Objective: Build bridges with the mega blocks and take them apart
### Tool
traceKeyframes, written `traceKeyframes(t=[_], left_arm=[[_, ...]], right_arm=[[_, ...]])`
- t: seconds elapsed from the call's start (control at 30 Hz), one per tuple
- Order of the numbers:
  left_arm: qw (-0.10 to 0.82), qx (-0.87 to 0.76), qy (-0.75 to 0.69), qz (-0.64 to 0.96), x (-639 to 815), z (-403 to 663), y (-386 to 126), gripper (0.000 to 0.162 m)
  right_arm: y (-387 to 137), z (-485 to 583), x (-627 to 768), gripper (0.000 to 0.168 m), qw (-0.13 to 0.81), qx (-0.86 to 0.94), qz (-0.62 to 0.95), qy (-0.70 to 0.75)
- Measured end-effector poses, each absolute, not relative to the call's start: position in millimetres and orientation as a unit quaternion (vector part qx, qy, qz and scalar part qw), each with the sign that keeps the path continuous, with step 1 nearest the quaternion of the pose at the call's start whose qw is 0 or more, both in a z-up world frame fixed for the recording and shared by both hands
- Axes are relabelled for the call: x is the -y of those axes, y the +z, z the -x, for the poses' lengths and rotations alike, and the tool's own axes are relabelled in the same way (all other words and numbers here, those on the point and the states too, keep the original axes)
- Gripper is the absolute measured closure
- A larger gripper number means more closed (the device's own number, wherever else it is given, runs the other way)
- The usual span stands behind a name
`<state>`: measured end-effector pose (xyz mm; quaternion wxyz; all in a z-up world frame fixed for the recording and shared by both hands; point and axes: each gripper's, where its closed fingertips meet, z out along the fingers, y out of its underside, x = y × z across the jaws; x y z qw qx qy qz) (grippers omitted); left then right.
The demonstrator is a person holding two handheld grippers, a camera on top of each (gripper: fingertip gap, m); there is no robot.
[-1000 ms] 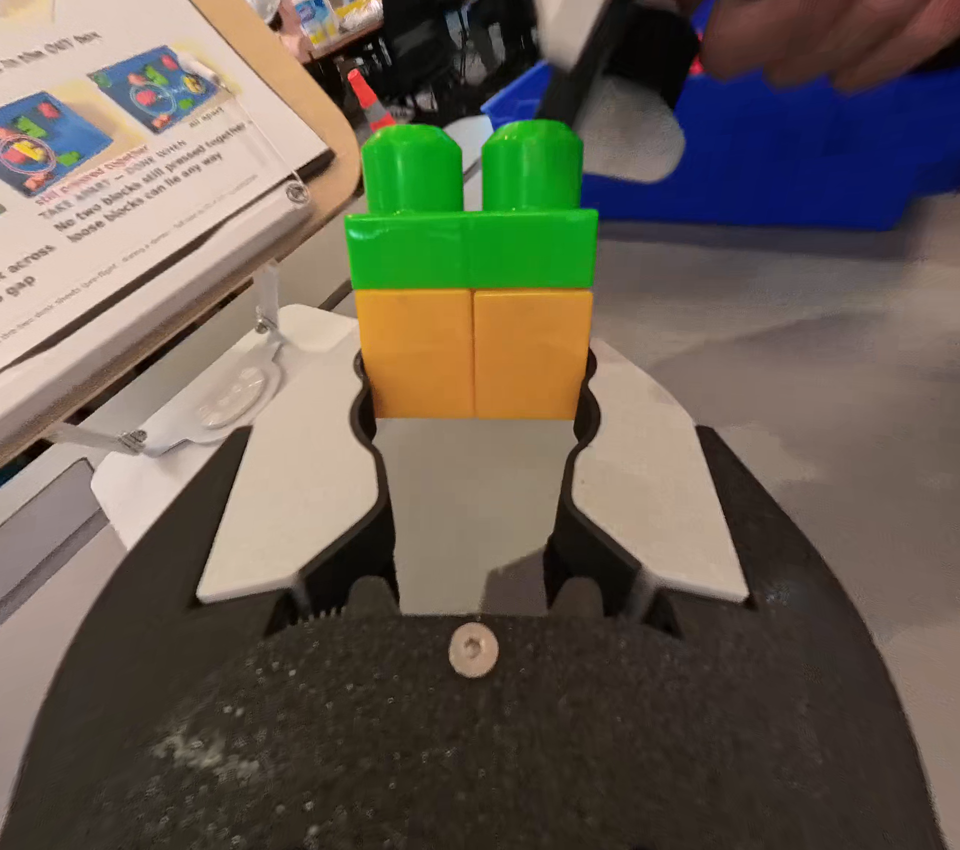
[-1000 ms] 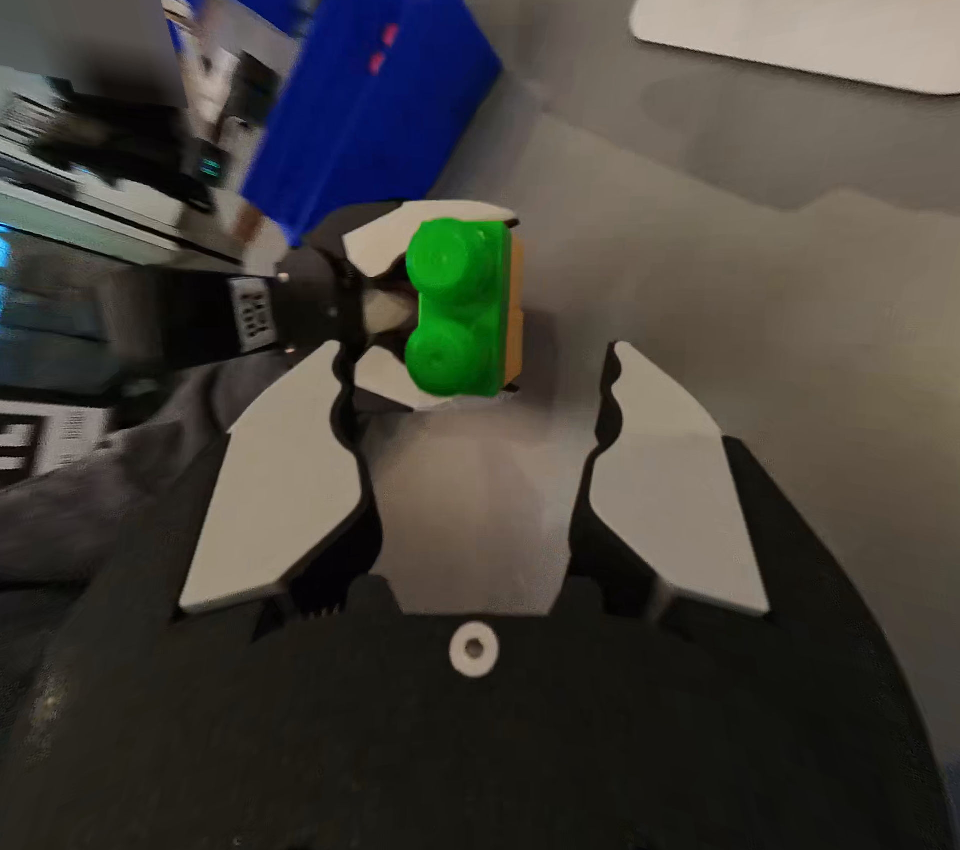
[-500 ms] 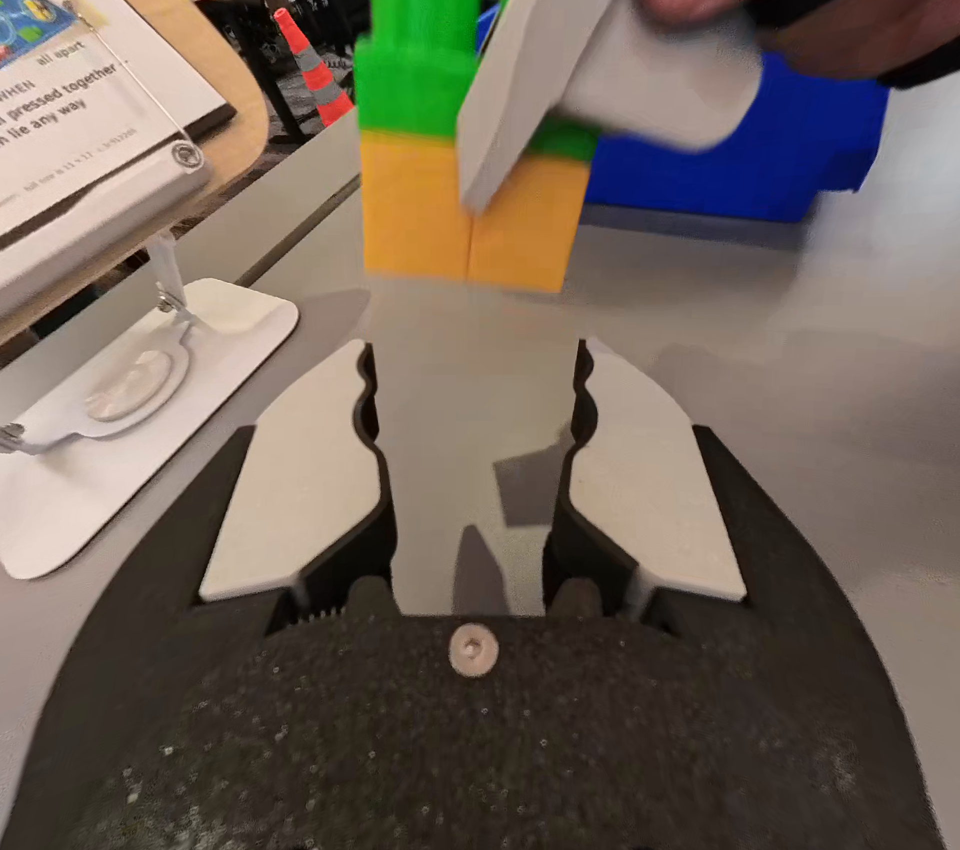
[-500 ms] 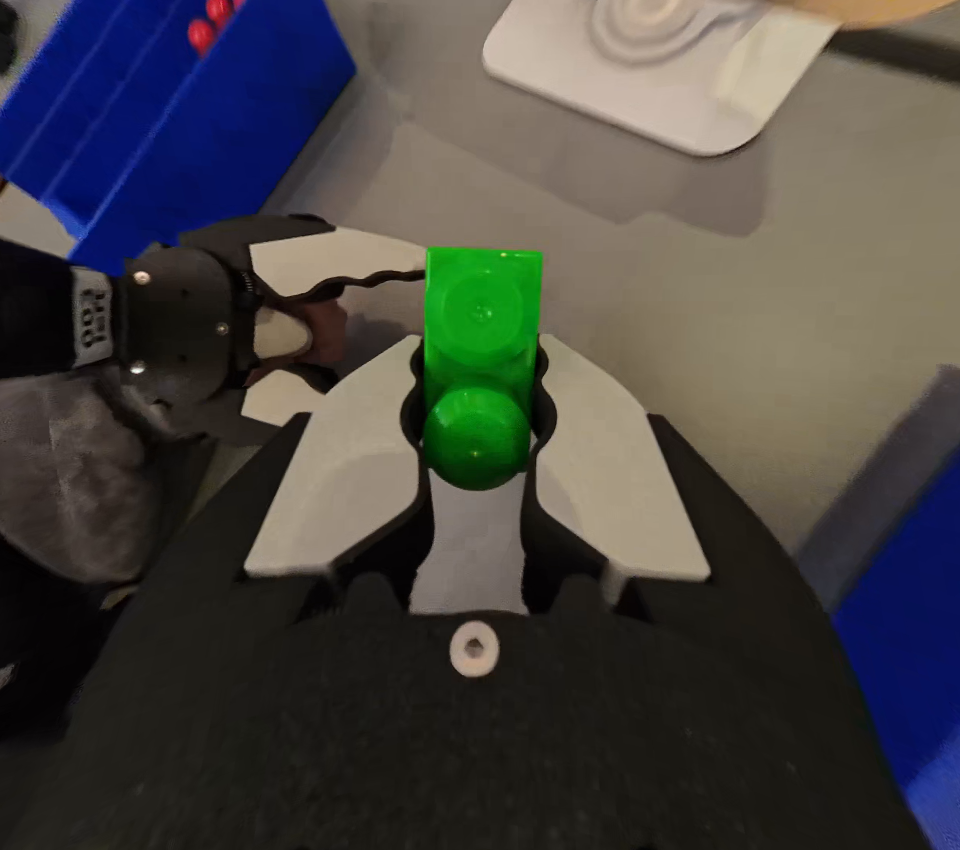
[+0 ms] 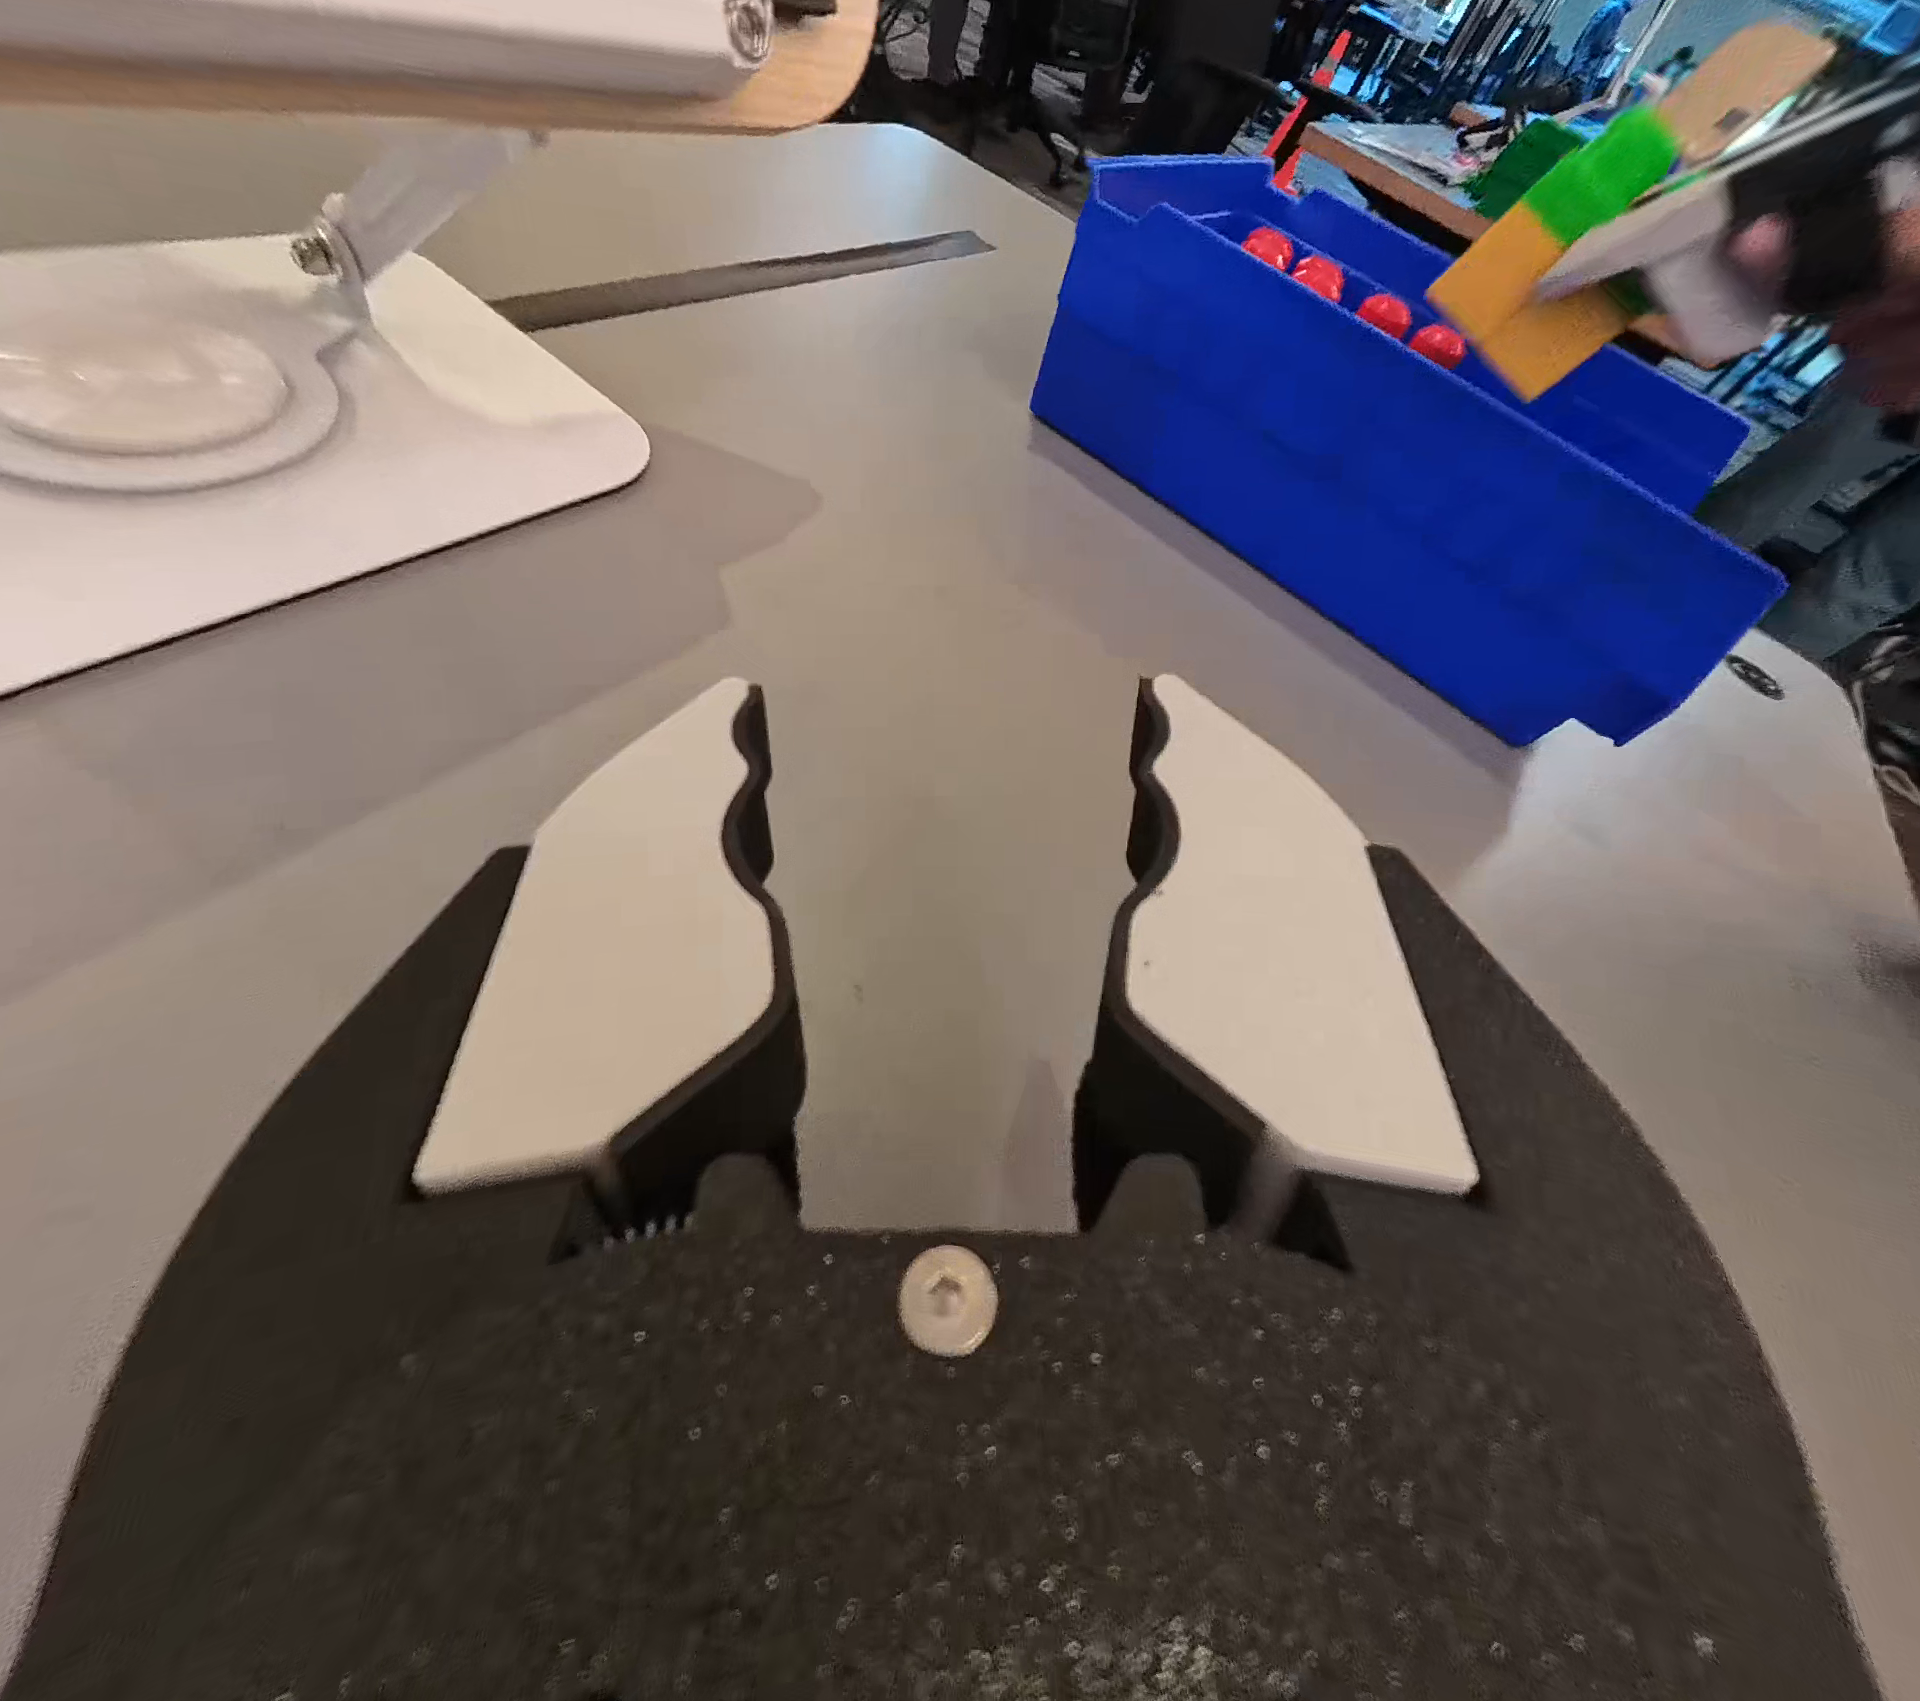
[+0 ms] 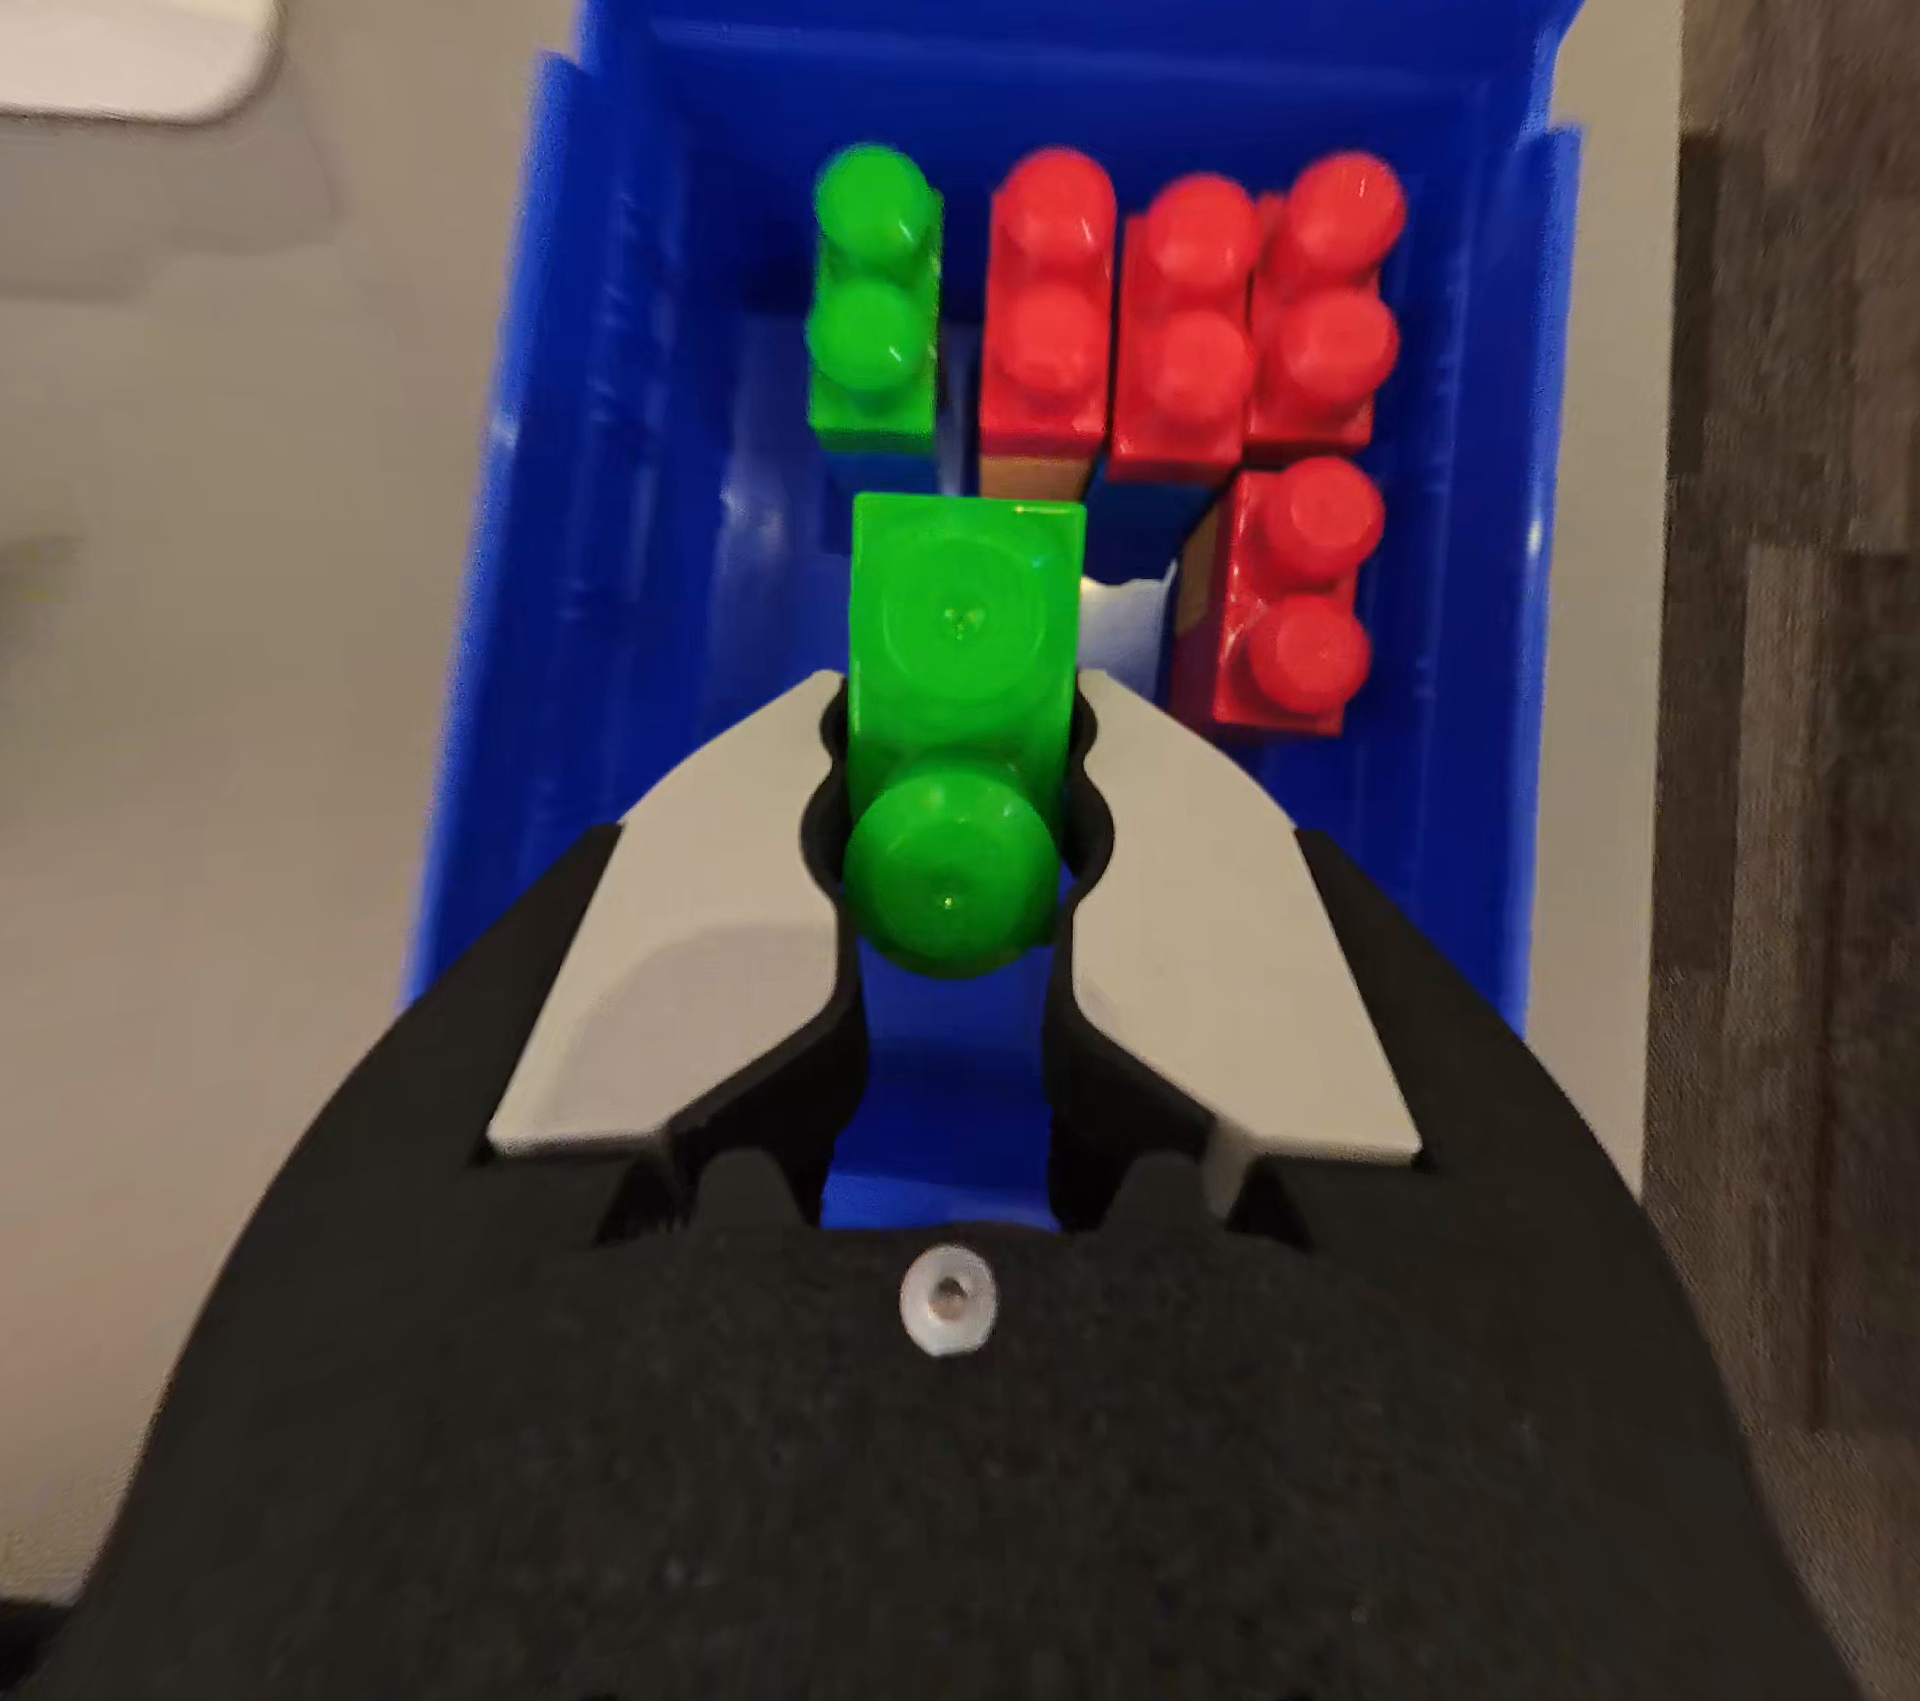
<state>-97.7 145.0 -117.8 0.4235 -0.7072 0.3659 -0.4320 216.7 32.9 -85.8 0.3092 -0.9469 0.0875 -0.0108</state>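
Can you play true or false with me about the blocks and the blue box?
1. The right gripper is shut on the green block. True.
2. The left gripper holds a red block. False: its fingers are open with nothing between them.
3. An orange block is stuck under the green block. True.
4. The blue bin holds only red blocks. False: a green block stands beside the red blocks.
5. The held blocks sit on the table. False: they hang above the bin.
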Motion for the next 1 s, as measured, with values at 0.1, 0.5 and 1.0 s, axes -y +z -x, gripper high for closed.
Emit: traceKeyframes(t=[0.1,0.5,1.0], left_arm=[[0.422,-0.37,-0.428,0.708,-144.5,97.0,-119.1,0.096],[0.426,-0.43,-0.388,0.695,-127.7,86.1,-126.1,0.097],[0.45,-0.426,-0.38,0.687,-128.3,86.2,-121.9,0.09]], right_arm=[[-123.9,-229.7,-37.7,0.13,0.265,-0.091,0.959,-0.028],[-166.7,-259.1,-50.0,0.127,0.218,-0.098,0.962,-0.132],[52.1,-127.3,-30.3,0.104,0.622,0.066,0.78,-0.019]])
